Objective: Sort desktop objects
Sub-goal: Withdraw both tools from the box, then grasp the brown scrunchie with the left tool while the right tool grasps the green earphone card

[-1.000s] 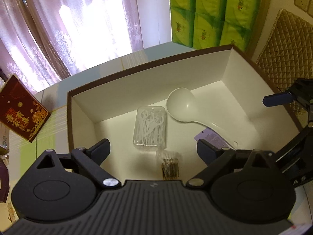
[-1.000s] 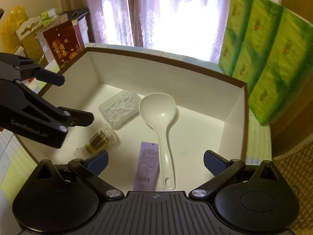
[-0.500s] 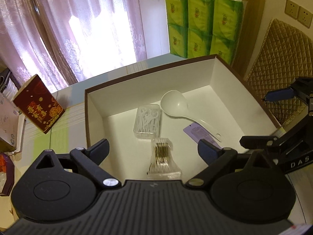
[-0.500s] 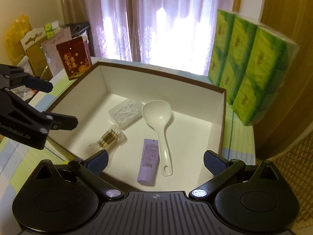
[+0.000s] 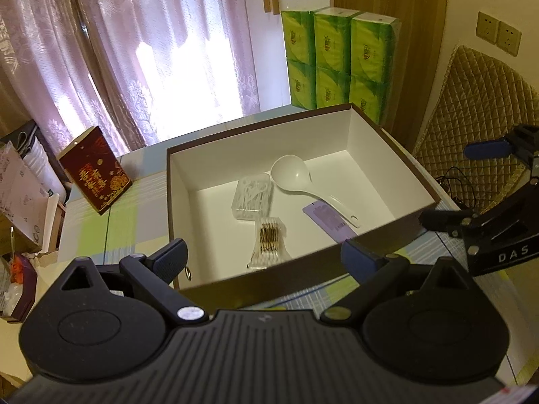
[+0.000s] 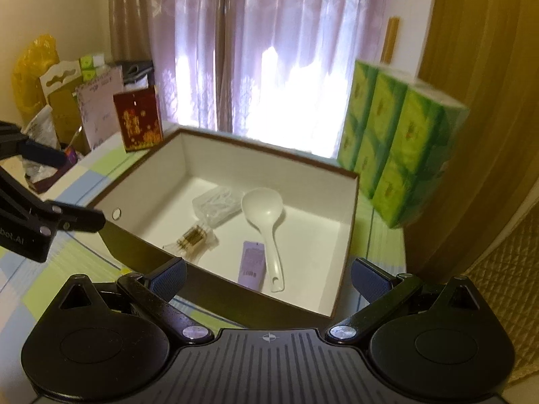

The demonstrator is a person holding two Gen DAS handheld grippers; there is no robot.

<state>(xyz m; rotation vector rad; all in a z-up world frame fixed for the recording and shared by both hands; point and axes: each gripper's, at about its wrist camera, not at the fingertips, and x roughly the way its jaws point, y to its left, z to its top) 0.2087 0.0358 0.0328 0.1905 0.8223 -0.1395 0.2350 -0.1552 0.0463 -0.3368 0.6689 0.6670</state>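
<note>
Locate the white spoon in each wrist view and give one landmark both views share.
Left wrist: the white spoon lies in the box right of centre, bowl toward the far wall, handle running toward the lower right beside the purple tag.
Right wrist: the white spoon lies mid-box, bowl toward the far wall, handle coming toward the camera, purple tag on its left.
Shared landmark: the green tissue packs behind the box.

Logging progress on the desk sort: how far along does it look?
Done: the white spoon, clear floss-pick case, cotton swab packet and purple tag all lie inside the box. In hand: nothing; the left gripper and right gripper are open and empty. Left: no loose item shows nearby.
</note>
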